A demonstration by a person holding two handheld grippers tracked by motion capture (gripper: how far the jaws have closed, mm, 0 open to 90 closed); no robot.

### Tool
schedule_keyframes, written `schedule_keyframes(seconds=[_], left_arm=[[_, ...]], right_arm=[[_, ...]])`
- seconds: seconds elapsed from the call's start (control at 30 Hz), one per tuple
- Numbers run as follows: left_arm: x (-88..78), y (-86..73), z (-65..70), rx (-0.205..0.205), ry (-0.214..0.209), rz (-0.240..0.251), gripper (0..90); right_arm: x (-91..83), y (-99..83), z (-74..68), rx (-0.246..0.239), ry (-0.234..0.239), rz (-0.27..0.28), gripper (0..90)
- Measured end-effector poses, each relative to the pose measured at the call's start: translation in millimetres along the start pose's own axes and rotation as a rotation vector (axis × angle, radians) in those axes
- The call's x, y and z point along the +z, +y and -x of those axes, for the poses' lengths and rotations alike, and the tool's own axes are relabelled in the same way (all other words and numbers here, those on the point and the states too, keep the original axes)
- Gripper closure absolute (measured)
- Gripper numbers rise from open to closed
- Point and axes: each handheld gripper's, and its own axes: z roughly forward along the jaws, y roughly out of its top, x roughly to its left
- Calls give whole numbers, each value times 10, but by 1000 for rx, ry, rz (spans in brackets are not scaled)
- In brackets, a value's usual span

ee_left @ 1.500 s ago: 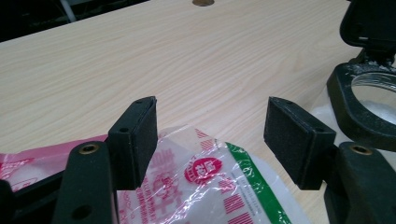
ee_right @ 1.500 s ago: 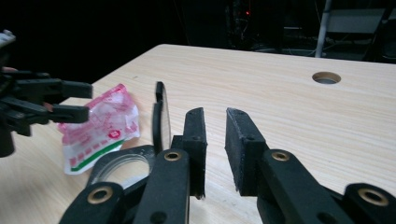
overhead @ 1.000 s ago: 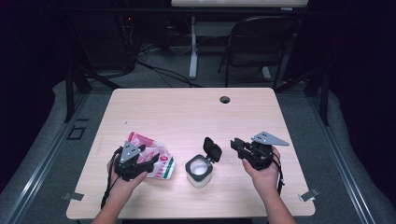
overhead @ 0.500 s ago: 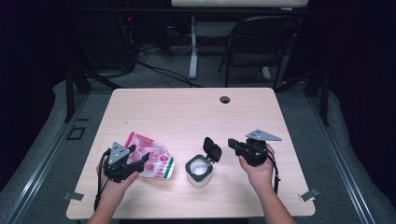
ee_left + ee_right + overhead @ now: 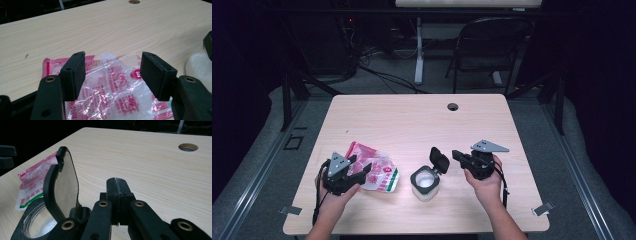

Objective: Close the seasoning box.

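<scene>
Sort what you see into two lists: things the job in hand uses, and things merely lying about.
In use: plastic packet, open-lidded container, left gripper, right gripper.
Lying about: folding chair, cables on the floor.

Left gripper (image 5: 357, 169) at red packet (image 5: 374, 167), open-lidded jar (image 5: 426, 183), right gripper (image 5: 455, 154) beside lid
</scene>
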Motion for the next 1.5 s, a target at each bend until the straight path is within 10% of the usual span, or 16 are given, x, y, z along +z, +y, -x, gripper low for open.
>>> schedule_keyframes(seconds=[1.5], left_arm=[[17,-2,8,16,1,-14,373]], right_arm=[[56,-12,-301,-63,78,-19,891]])
